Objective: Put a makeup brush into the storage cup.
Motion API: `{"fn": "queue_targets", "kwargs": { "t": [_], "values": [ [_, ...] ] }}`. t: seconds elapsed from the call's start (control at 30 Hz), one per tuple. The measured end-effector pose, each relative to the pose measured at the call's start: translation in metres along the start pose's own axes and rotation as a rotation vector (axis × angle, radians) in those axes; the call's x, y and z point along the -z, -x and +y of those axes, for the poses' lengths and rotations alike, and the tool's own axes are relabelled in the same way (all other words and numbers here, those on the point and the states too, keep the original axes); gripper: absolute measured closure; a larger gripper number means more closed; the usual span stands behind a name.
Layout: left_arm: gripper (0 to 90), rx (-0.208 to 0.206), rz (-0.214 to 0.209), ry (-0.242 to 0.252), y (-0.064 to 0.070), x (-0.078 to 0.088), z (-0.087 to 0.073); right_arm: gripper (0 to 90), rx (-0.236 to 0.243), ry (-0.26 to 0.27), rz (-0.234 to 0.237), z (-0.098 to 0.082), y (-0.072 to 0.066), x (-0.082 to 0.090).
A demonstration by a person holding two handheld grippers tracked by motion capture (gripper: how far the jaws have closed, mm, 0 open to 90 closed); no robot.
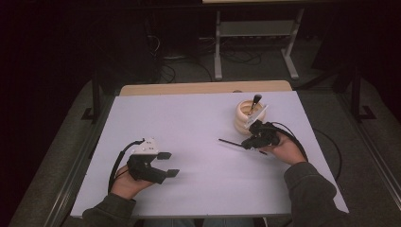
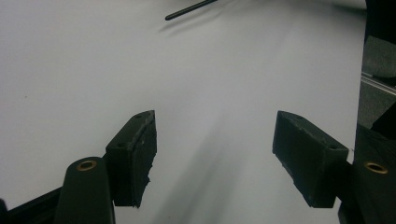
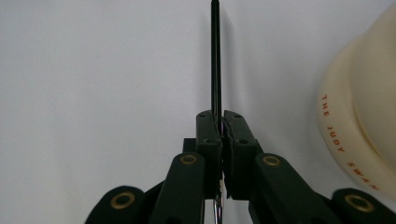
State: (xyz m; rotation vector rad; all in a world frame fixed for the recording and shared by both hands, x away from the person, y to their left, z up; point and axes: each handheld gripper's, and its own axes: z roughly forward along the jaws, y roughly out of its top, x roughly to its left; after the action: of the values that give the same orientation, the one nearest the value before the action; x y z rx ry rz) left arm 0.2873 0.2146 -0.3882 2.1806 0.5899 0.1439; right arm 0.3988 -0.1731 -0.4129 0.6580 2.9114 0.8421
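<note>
A thin black stick-like handle [image 3: 215, 56], perhaps a brush, is pinched between the pads of my right gripper [image 3: 221, 122] and points straight ahead over the white table. In the high view the right gripper [image 1: 247, 143] lies right of centre, and the black handle [image 1: 229, 142] juts out to its left, just above the surface. A cream ribbed pot [image 1: 247, 117] stands right behind it, holding a dark-tipped brush [image 1: 256, 101]. My left gripper [image 1: 170, 164] rests near the front left with its jaws wide apart and nothing between them; its pads [image 2: 135, 154] frame bare table.
The cream pot [image 3: 364, 116] bears red lettering and sits close on the right of my right gripper. The white table top [image 1: 198, 123] ends in a wooden strip at the back. Beyond it, on the dark floor, are cables and a grey table frame [image 1: 255, 42].
</note>
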Motion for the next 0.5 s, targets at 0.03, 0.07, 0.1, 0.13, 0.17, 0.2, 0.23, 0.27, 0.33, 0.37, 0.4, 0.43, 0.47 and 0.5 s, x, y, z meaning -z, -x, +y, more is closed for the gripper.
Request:
{"fn": "queue_targets", "kwargs": {
  "t": [0.03, 0.07, 0.1, 0.13, 0.17, 0.2, 0.23, 0.27, 0.33, 0.37, 0.4, 0.43, 0.47, 0.5],
  "values": [
    [30.4, 0.0, 0.0, 0.001, 0.0, 0.0, 0.0, 85.2, 0.006, 0.005, 0.003, 0.0, 0.0, 0.001],
    [30.4, 0.0, 0.0, 0.0, 0.0, 0.0, 0.0, 85.2, 0.006, 0.01, 0.01, 0.0, -0.001, 0.002],
    [30.5, 0.001, -0.001, 0.002, 0.0, 0.0, 0.0, 85.2, 0.007, 0.011, 0.005, 0.001, -0.002, 0.003],
    [30.6, -0.002, 0.0, 0.003, -0.001, 0.0, 0.0, 85.2, 0.008, 0.015, 0.004, 0.001, -0.003, 0.004],
    [30.6, -0.005, 0.001, 0.002, 0.0, 0.001, 0.0, 85.3, 0.006, 0.017, 0.014, 0.002, -0.004, 0.005],
    [30.8, -0.01, 0.001, 0.002, 0.0, 0.001, 0.0, 85.3, 0.014, 0.019, 0.011, 0.003, -0.005, 0.005],
    [31.1, -0.007, 0.0, 0.005, 0.0, 0.001, 0.0, 85.2, 0.021, 0.016, 0.012, 0.003, -0.007, 0.006],
    [31.1, -0.006, -0.001, 0.005, 0.0, 0.002, 0.001, 85.2, 0.026, 0.018, 0.014, 0.004, -0.008, 0.007],
    [31.1, 0.0, -0.003, 0.009, 0.0, 0.002, 0.001, 85.2, 0.032, 0.027, 0.019, 0.006, -0.011, 0.009],
    [31.2, -0.001, -0.002, 0.008, 0.0, 0.002, 0.001, 85.2, 0.045, 0.036, 0.022, 0.006, -0.011, 0.01],
    [31.2, -0.004, -0.002, 0.007, 0.0, 0.002, 0.001, 85.2, 0.048, 0.04, 0.022, 0.006, -0.012, 0.011],
    [31.2, -0.004, -0.002, 0.007, 0.0, 0.002, 0.001, 85.2, 0.051, 0.041, 0.026, 0.007, -0.013, 0.012],
    [31.2, -0.007, 0.0, 0.007, 0.0, 0.002, 0.001, 85.2, 0.047, 0.046, 0.03, 0.007, -0.015, 0.014],
    [31.2, -0.01, 0.001, 0.007, 0.0, 0.002, 0.001, 85.2, 0.054, 0.05, 0.034, 0.008, -0.016, 0.015]
  ]
}}
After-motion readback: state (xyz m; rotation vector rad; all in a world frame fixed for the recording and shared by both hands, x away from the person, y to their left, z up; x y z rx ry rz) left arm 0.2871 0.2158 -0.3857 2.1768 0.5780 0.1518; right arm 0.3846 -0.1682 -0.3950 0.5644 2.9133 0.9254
